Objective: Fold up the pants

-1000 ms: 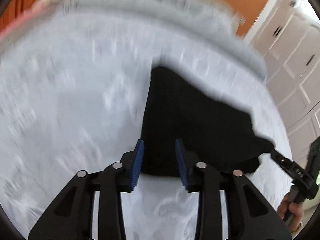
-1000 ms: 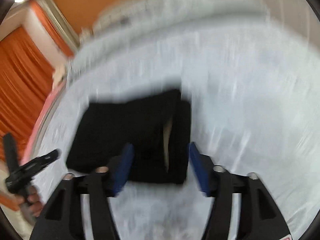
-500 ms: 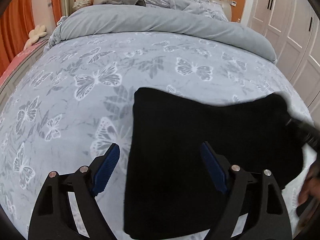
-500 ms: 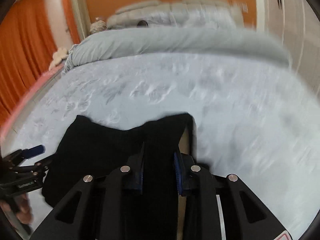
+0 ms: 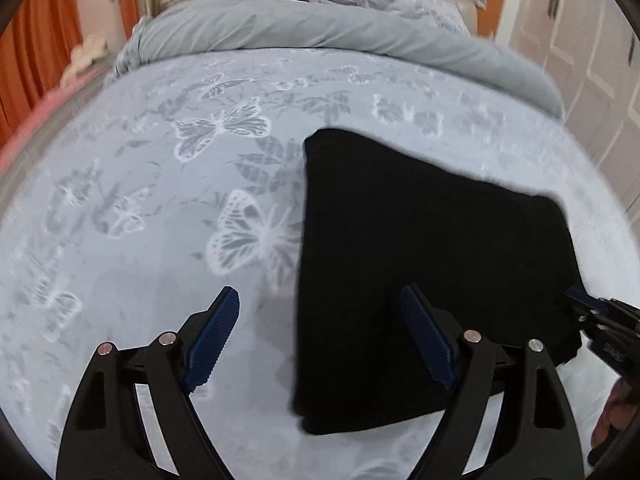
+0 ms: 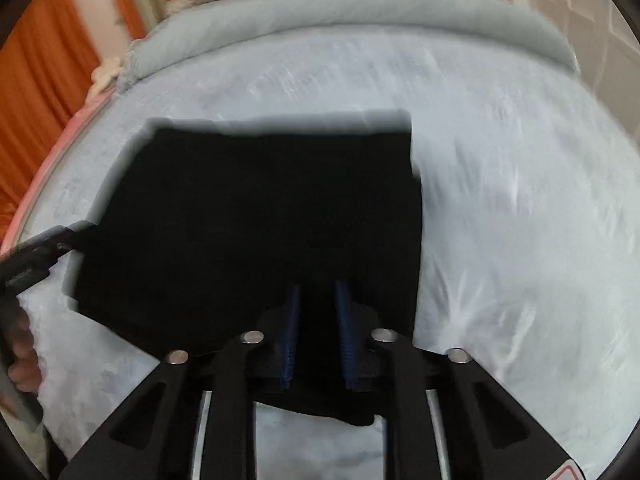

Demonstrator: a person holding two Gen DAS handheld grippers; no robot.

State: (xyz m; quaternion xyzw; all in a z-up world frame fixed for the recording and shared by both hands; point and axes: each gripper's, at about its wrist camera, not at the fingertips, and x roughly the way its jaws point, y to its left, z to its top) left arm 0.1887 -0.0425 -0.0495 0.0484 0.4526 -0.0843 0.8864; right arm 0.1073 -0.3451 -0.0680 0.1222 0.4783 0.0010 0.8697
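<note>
A wide bed covered by a pale grey sheet printed with white butterflies (image 5: 168, 240) carries 2 items. A folded pair of black fabric pants (image 5: 420, 248) lies flat on the sheet, directly ahead of the tools. A rolled plain grey duvet (image 5: 320, 28) lies across the bed beyond the pants.

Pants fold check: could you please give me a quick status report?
Left gripper open, straddling the black pants' left edge. Right gripper closing on the near edge. Pants folded, flat on bedspread. Nothing in the way.

No legible text, label or number on anything here
</note>
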